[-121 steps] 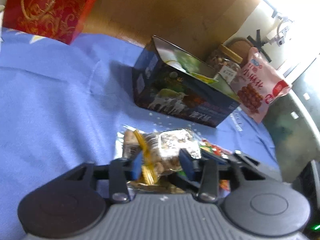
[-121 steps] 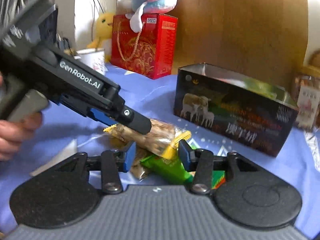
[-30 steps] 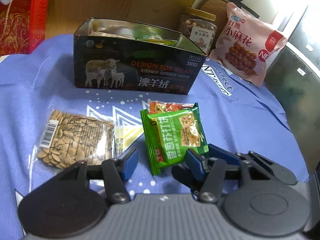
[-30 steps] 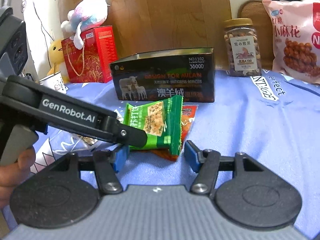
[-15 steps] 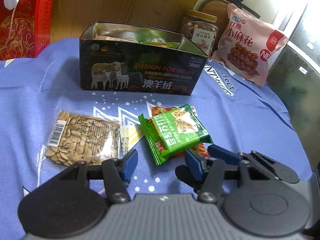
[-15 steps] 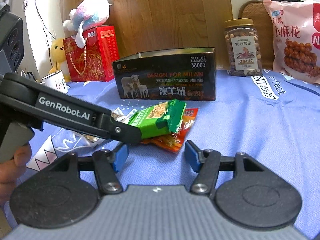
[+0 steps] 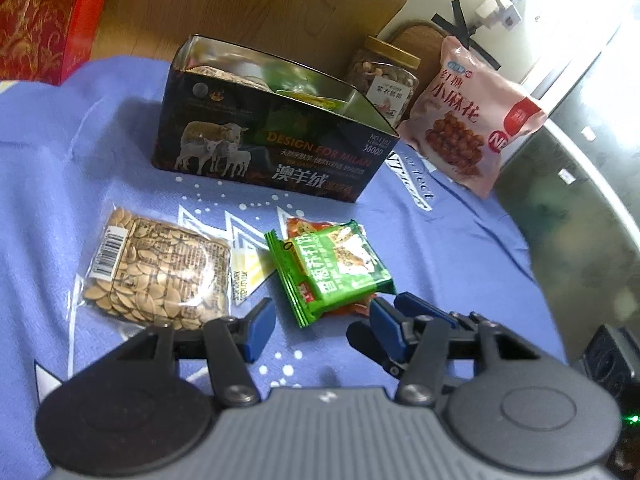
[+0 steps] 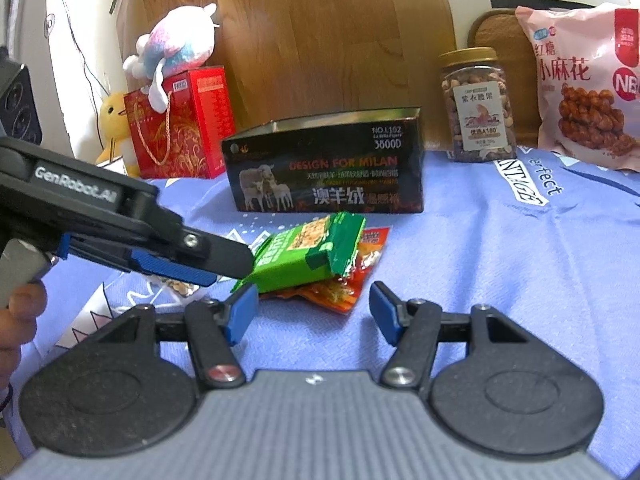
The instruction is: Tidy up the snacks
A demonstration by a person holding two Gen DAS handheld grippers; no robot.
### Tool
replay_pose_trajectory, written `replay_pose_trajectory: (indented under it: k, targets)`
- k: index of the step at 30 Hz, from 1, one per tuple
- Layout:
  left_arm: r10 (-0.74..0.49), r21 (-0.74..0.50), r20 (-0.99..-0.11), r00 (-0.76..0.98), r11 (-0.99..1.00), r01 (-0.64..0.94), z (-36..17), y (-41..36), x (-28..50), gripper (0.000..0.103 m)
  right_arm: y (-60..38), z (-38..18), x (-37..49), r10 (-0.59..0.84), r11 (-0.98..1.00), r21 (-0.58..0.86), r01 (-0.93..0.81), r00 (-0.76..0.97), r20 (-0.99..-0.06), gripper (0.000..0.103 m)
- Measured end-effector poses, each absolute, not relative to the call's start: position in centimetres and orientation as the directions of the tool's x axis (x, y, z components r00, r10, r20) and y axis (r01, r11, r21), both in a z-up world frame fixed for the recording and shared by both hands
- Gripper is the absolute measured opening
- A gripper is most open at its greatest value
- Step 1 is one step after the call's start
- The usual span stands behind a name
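1. Left gripper point(image 7: 322, 326): blue-padded fingers spread wide, nothing between the pads, hovering low over the blue cloth point(image 7: 60, 168) just short of the green cracker packet point(image 7: 334, 268).
2. Right gripper point(image 8: 314, 312): fingers likewise spread wide, holding nothing, aimed at the same packet from the near side; orange packet's edge just ahead of the gap.
3. Green cracker packet: tilted, near end raised, lying on top of an orange-red snack packet point(image 8: 348, 280); tip of the left gripper's dark finger point(image 8: 224, 258) right against the packet's left end in the right wrist view, actual contact hard to judge.
4. Clear bag of seeds point(image 7: 160, 276): flat on the cloth, just left of the green packet, not touching it.
5. Dark tin box point(image 7: 276, 136) with sheep picture: open-topped, standing beyond the loose packets, already holding several snack packs; exact contents unclear.
6. Behind and right of the tin: jar of nuts point(image 8: 476, 104) upright, pink snack bag point(image 8: 584, 88) leaning beside it.
7. Far left: red gift bag point(image 8: 180, 124) with a plush toy point(image 8: 176, 46) perched on top, yellow plush point(image 8: 114, 120) behind.
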State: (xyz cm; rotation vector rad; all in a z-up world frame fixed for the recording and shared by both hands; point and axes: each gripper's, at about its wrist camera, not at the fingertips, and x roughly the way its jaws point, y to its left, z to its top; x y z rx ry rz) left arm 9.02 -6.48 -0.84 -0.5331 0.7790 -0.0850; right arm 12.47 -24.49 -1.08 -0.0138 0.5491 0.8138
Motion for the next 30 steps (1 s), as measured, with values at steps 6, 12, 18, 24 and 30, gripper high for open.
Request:
replay_pose_trajectory:
  k: [6, 12, 18, 24, 30]
  targets:
    - [-0.307, -0.543, -0.633, 0.711, 0.83, -0.125, -1.3, -5.6, 10.5, 0.052, -23.8, -0.1, 12.8, 0.693, 0.679, 0.159, -0.716, 0.556, -0.459, 0.064]
    - [-0.355, -0.562, -0.64, 0.681, 0.821, -0.1, -2.5, -6.2, 12.2, 0.034, -21.9, -0.7, 14.0, 0.692, 0.644, 0.141, -0.752, 0.494, -0.527, 0.049]
    - [-0.378, -0.585, -0.606, 0.7, 0.808, -0.069, -2.0, -6.0, 11.5, 0.033, -22.7, -0.6, 13.1, 0.703, 0.654, 0.138, -0.744, 0.53, -0.474, 0.047]
    - [-0.361, -0.554, -0.542, 0.759, 0.833, 0.0, 2.4, -5.3, 12.8, 0.03, -22.2, 2.5, 14.6, 0.743, 0.639, 0.143, -0.756, 0.558, -0.37, 0.033]
    - [-0.266, -0.481, -0.538, 0.8, 0.876, -0.033, 5.9, -4.1, 17.9, 0.03, -19.1, 5.2, 19.9, 0.728, 0.664, 0.129, -0.736, 0.599, -0.334, 0.025]
